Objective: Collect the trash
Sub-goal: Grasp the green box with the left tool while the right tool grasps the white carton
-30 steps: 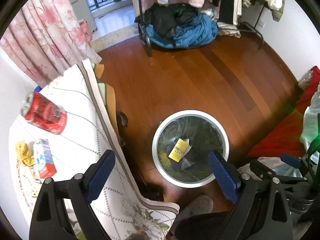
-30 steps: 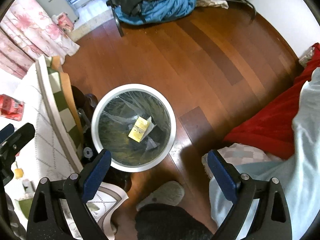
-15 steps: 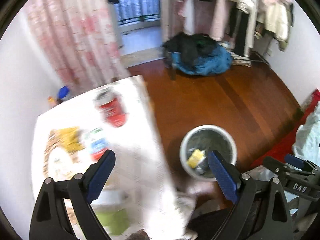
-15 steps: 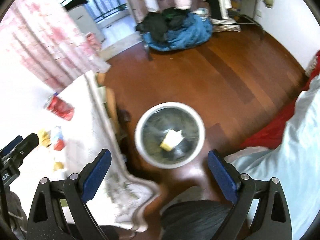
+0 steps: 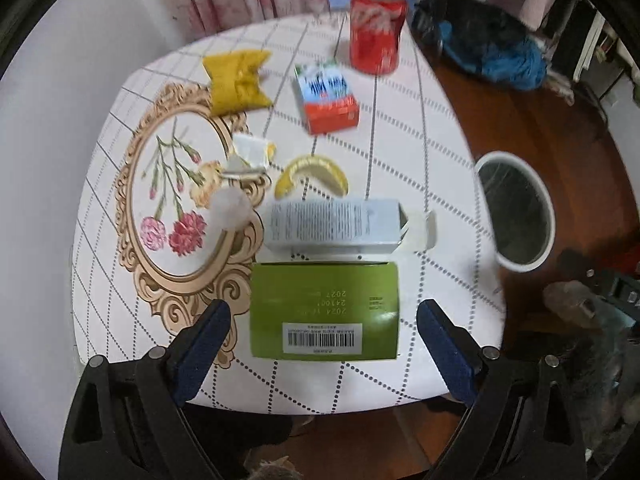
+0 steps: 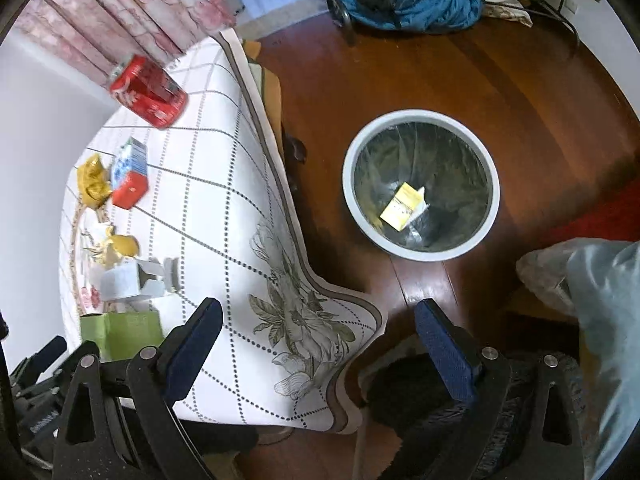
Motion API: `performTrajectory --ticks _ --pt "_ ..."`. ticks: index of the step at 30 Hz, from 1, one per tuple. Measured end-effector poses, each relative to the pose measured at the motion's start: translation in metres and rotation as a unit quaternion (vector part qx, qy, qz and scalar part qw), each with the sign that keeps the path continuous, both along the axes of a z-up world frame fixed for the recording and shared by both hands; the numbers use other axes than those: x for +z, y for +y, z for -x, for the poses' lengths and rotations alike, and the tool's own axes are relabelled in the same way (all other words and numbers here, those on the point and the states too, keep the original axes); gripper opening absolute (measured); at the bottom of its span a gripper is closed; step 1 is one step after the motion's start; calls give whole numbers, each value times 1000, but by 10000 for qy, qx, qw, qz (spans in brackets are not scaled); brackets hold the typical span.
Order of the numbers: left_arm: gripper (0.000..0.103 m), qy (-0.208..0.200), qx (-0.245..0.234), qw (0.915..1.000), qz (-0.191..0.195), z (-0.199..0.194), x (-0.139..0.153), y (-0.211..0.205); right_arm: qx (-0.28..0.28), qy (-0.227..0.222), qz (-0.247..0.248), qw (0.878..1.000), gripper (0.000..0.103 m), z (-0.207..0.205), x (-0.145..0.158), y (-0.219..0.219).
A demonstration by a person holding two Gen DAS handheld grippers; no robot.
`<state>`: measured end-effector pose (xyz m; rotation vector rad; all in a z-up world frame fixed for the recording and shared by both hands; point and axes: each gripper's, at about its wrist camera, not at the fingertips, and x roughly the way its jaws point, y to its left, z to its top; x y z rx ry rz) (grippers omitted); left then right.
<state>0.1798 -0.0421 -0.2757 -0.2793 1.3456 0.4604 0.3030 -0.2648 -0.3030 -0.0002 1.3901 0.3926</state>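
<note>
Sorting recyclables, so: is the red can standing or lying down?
Lying down. The red can rests on its side on the table, top end facing the curtain.

- A dark reddish wooden floor (image 6: 460, 80) spreads out.
- Pink floral curtains (image 6: 132, 12) hang against a white wall (image 5: 80, 60).
- A patterned white tablecloth (image 6: 224, 184) drapes the table.
</note>
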Motion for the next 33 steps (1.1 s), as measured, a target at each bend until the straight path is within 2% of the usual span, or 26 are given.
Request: performTrajectory --ticks 3,4,5,6,10,12,13,16,21,25,27,29,31,32,33 --pt "95 127 89 9999 -39 7 -12 9 30 42 49 10000 98 -1 -3 2" --pt "94 82 140 9999 56 7 -17 13 87 41 37 9999 98 0 -1 3" --pt "93 -17 195 9997 126 10 -15 17 206 39 31 9998 98 1 2 6" --pt "85 -114 272 9995 108 14 -12 19 289 43 30 9996 98 1 4 8" --pt "85 -382 538 9976 -212 36 4 39 1061 -22 30 9943 98 9 19 40" --pt "85 -429 737 9957 -369 53 9 56 1665 -111 96 9859 98 17 28 70" --pt "85 -430 885 9941 -460 64 10 66 1996 -158 175 9796 98 22 30 89" --pt "85 -351 1239 9904 -505 85 2 92 3102 -282 519 9488 98 45 30 155" --pt "85 -389 1614 9856 -320 103 -6 117 4184 -351 1070 9013 96 75 4 238" --pt "85 -438 1702 9841 -248 107 -8 128 4675 -458 1534 8694 95 83 -20 277" --pt "85 -445 1709 9840 -241 108 -9 131 4964 -562 1744 8485 89 90 -33 292" --pt "85 -438 1693 9843 -219 106 -11 132 5092 -534 1890 8380 68 93 -44 298" --pt "85 -421 1674 9847 -229 105 -12 133 5025 -494 1885 8424 61 92 -50 297" --pt "85 -419 1664 9849 -214 105 -13 132 4862 -409 1746 8552 58 88 -50 294" --pt "85 -426 1656 9851 -193 104 -13 132 4580 -286 1610 8738 56 82 -48 289"
